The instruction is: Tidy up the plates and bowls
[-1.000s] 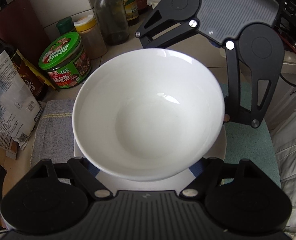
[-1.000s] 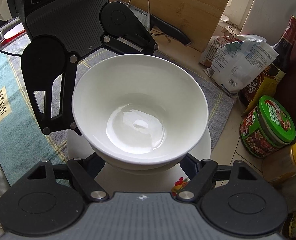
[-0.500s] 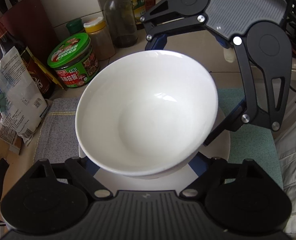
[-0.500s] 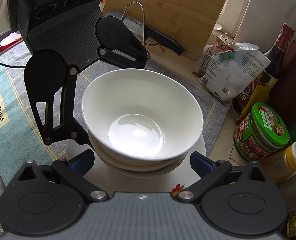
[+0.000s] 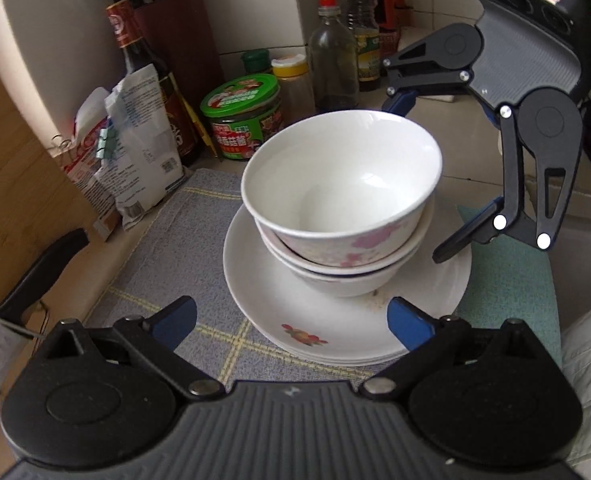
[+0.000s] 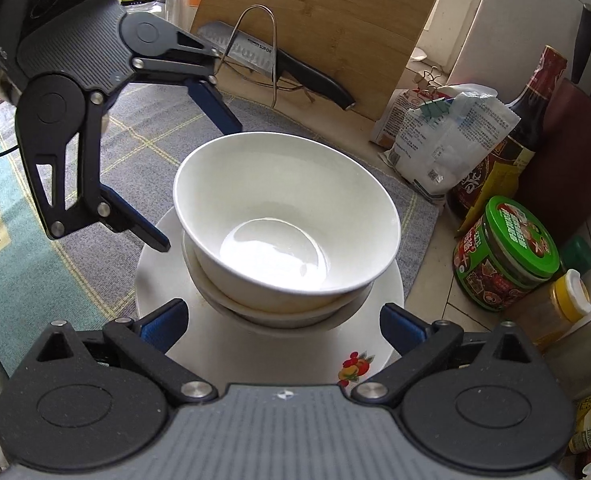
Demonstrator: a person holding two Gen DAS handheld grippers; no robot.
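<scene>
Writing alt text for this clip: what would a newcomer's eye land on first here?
The stack in the middle: a glossy white ceramic bowl nested in two more bowls on white floral-print plates, all on a grey checked cloth. Both tongs, left and right, flank it without touching; the left is opening. Off to one side stands a green-lidded round jar among condiment bottles.

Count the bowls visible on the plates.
2, nested: a white ceramic bowl with pink flowers on top, and a plain white bowl under it, on the stacked white plates. A third could be hidden between them.
</scene>
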